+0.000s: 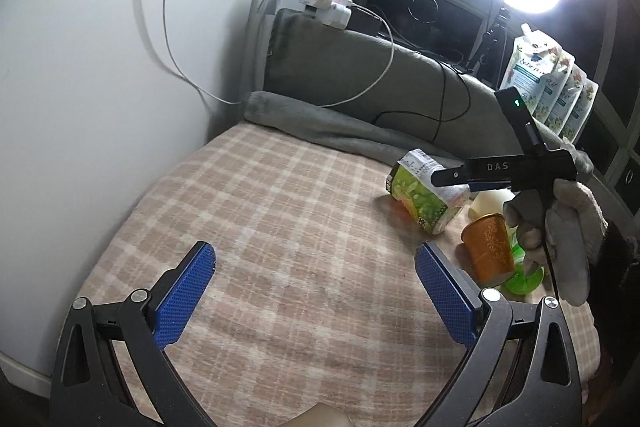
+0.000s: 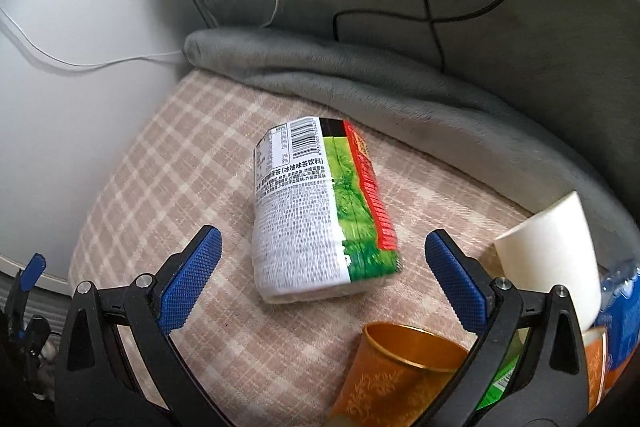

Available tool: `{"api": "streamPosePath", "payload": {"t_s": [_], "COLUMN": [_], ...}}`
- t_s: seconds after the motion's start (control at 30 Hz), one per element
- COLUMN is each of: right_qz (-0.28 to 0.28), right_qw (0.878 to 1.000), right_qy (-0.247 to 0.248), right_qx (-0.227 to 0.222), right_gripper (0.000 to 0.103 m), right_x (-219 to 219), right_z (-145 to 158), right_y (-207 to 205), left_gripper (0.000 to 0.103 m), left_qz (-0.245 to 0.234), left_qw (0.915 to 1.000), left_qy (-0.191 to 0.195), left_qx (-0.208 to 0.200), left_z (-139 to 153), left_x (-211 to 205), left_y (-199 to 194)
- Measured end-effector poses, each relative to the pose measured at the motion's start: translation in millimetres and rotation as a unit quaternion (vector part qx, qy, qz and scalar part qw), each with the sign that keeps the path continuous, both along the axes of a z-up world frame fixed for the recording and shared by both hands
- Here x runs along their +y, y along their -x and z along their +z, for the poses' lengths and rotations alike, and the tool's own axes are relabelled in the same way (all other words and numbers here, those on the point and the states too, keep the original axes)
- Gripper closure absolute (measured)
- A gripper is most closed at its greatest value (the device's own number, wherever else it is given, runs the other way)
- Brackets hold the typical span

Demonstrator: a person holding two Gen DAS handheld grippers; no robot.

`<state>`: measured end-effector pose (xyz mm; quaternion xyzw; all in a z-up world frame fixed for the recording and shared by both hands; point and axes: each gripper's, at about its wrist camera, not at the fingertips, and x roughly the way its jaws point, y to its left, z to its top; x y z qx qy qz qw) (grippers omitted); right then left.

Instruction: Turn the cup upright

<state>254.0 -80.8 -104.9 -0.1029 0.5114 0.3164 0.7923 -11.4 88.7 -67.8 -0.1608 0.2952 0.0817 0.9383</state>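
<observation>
- Left gripper (image 1: 316, 291): jaws wide apart, nothing between, low in frame over plaid blanket (image 1: 280, 207).
- Right gripper (image 2: 322, 281): jaws apart, nothing held, above tea carton (image 2: 320, 211) lying on its side.
- Orange cup (image 2: 396, 367): tipped over, bottom centre-right; white cup (image 2: 556, 251) mouth-down at right edge.

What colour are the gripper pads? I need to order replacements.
Blue, with a fine textured grid. The right wrist view shows the right gripper's pads best.
</observation>
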Motion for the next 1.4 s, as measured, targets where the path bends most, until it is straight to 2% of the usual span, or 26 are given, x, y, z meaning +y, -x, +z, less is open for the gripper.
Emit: {"api": "streamPosePath", "payload": {"t_s": [0.23, 0.4, 0.57, 0.77, 1.0, 1.23, 1.4], "right_qz": [0.017, 0.011, 0.002, -0.020, -0.014, -0.032, -0.058], "right_qw": [1.000, 0.999, 0.999, 0.999, 0.993, 0.982, 0.975], "right_qy": [0.020, 0.033, 0.029, -0.019, -0.080, -0.111, -0.117], "right_qx": [0.013, 0.017, 0.019, 0.042, 0.084, 0.147, 0.181], "right_gripper": [0.000, 0.013, 0.014, 0.015, 0.015, 0.015, 0.014], "right_x": [11.0, 15.3, 13.0, -0.4, -10.3, -18.6, -26.9], "right_z": [-10.0, -15.4, -15.2, -2.0, 14.0, -1.7, -21.1], "right_y": [-0.3, -1.0, -0.2, 9.5, 55.3, 106.0, 119.1], "left_gripper": [0.003, 0.003, 0.003, 0.003, 0.003, 0.003, 0.003], "left_qz": [-0.001, 0.001, 0.003, 0.002, 0.000, -0.018, -0.038], "left_qw": [1.0000, 1.0000, 1.0000, 0.9999, 1.0000, 0.9995, 0.9976], "left_qy": [0.004, 0.001, -0.001, -0.006, 0.002, 0.025, 0.054], "left_qx": [0.001, -0.003, -0.004, -0.009, -0.008, 0.005, 0.020], "left_z": [-0.4, 1.7, 2.7, 5.9, 6.2, 1.8, -0.8], "left_x": [0.8, 0.9, 0.6, 0.7, 1.8, 0.1, -1.6], "left_y": [-1.0, 1.3, 2.2, 4.7, 6.8, 4.0, -1.8]}}
